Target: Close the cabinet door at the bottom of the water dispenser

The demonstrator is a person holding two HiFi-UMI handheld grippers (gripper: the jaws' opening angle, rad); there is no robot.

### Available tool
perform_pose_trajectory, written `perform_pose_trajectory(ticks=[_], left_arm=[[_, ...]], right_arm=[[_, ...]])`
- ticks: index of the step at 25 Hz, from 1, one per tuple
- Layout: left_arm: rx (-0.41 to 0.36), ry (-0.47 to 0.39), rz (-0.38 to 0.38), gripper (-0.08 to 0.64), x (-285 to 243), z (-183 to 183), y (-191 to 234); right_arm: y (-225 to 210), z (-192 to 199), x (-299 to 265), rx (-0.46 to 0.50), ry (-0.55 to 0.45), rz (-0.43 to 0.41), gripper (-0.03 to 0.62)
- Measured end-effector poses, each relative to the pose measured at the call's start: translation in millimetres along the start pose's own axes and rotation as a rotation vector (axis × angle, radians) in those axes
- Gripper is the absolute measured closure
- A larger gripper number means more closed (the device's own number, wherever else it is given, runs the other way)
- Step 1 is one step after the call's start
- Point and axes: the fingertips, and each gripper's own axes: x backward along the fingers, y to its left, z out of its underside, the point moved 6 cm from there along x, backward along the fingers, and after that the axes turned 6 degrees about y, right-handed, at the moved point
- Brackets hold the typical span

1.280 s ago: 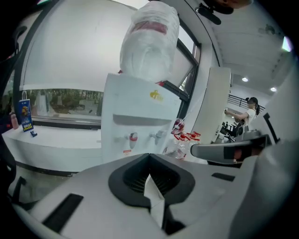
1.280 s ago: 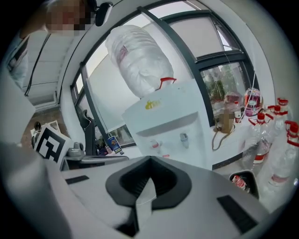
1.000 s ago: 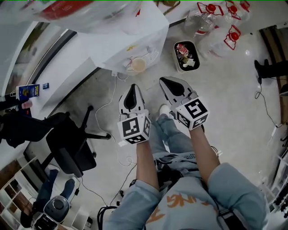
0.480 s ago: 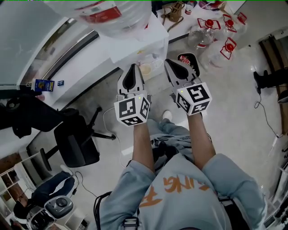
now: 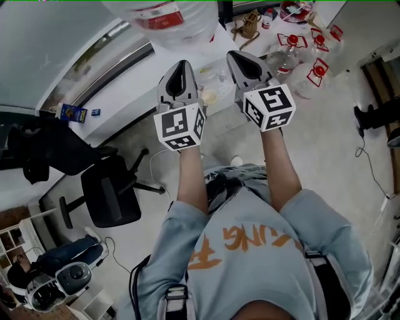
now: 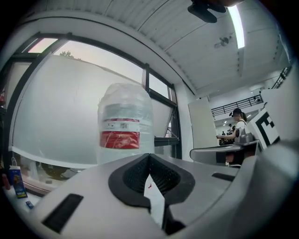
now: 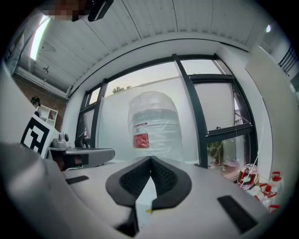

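The water dispenser's big clear bottle point(image 5: 164, 19) with a red label stands at the top of the head view. It also shows straight ahead in the left gripper view as the bottle point(image 6: 125, 126) and in the right gripper view as the bottle point(image 7: 154, 123). Part of the white dispenser body point(image 5: 212, 78) shows between my grippers. Its bottom cabinet door is not in view. My left gripper point(image 5: 182, 66) and right gripper point(image 5: 237, 57) are held side by side, pointing level at the bottle. Both are shut and hold nothing. The left gripper point(image 6: 148, 155) and the right gripper point(image 7: 150, 158) have their pads touching at the tips.
A black office chair point(image 5: 109, 197) stands on the floor at the left. Several empty bottles with red caps point(image 5: 303, 56) lie at the upper right. A blue carton point(image 5: 73, 113) sits on the window sill. A cable point(image 5: 155, 169) trails on the floor. A person point(image 6: 238, 126) stands far off.
Both grippers have risen together, from low in front of the dispenser up to the bottle's height. The person has straightened up, and the floor items have slid down in the head view.
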Motion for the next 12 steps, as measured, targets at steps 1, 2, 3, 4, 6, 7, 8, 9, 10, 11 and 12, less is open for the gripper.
perform_pose_trajectory(ticks=[1, 2, 3, 4, 6, 7, 8, 9, 10, 11, 12], left_arm=[[-0.006, -0.001, -0.008, 0.538, 2, -1, 3], [-0.011, -0.002, -0.017, 0.538, 4, -2, 6], [-0.015, -0.003, -0.025, 0.538, 6, -3, 8], [-0.019, -0.005, -0.033, 0.538, 8, -4, 11], [-0.025, -0.010, -0.045, 0.538, 11, -7, 15], [-0.027, -0.011, -0.049, 0.538, 12, -8, 17], [-0.028, -0.012, -0.054, 0.538, 12, -9, 19], [-0.029, -0.013, -0.058, 0.538, 12, -9, 21], [-0.029, -0.013, -0.062, 0.538, 12, -10, 22], [-0.028, -0.012, -0.067, 0.538, 12, -10, 23], [-0.026, -0.010, -0.074, 0.538, 12, -9, 25]], right_arm=[[2, -2, -1, 0.005, -0.006, -0.003, 0.565], [4, -4, -3, 0.009, -0.011, -0.008, 0.565], [6, -7, -4, 0.015, -0.016, -0.013, 0.565], [8, -9, -6, 0.021, -0.021, -0.020, 0.565], [12, -12, -9, 0.034, -0.027, -0.031, 0.565], [14, -13, -11, 0.038, -0.028, -0.036, 0.565], [15, -14, -13, 0.041, -0.027, -0.039, 0.565], [16, -15, -15, 0.044, -0.024, -0.042, 0.565], [17, -15, -17, 0.046, -0.021, -0.044, 0.565], [17, -15, -19, 0.050, -0.018, -0.044, 0.565], [17, -15, -19, 0.053, -0.013, -0.042, 0.565]])
